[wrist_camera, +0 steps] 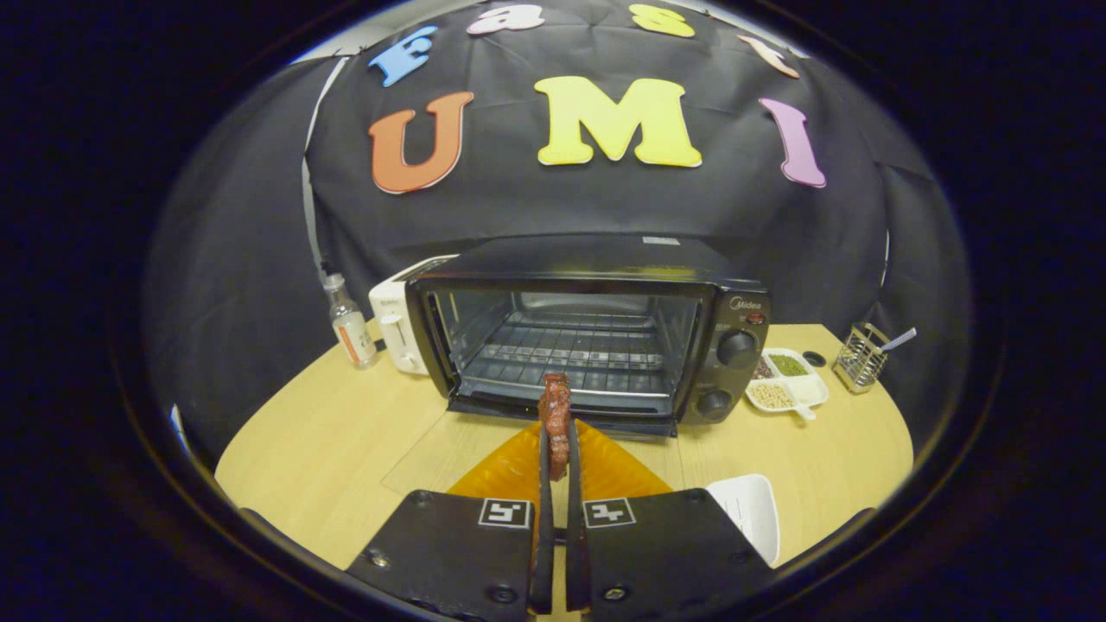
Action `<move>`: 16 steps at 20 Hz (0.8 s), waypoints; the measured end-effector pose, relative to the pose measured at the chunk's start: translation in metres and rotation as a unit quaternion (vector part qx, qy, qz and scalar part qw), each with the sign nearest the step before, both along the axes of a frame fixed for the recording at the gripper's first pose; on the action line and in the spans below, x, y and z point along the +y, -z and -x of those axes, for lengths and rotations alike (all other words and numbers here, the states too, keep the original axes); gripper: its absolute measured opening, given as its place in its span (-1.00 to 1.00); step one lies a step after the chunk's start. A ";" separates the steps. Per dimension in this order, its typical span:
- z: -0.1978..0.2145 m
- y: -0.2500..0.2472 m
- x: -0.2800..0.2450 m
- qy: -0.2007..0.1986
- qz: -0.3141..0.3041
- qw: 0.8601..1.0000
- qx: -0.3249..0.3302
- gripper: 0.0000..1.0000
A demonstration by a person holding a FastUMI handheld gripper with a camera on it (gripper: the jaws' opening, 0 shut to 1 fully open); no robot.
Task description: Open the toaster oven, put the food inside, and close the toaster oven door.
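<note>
A black toaster oven (587, 324) stands on the wooden table with its glass door (484, 441) folded down flat toward me, and the wire rack (575, 350) inside is bare. My gripper (556, 432) is shut on a reddish-brown piece of food (555, 415), held upright between the two fingertips. The food hangs just in front of the oven's mouth, above the lowered door. Under the fingers lies an orange plate (605, 471).
Left of the oven stand a white toaster (396, 328) and a small bottle (350, 324). To the oven's right sit a divided white dish of grains (788, 380), a wire utensil holder (860, 356) and a small dark lid (813, 358). A white container (752, 510) lies near my right finger.
</note>
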State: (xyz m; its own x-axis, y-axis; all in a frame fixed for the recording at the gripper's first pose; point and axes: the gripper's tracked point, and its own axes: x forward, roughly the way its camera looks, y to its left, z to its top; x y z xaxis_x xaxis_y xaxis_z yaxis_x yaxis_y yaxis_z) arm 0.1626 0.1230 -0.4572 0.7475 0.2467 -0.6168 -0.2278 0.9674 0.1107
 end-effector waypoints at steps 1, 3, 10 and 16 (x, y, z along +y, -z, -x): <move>-0.008 0.001 0.004 0.010 -0.018 1.000 -0.003 -0.82; -0.023 -0.001 0.012 0.026 -0.069 0.997 -0.007 -0.82; -0.083 0.007 0.038 0.047 -0.235 0.970 -0.043 -0.82; -0.117 0.050 0.037 0.077 -0.306 0.949 -0.010 -0.82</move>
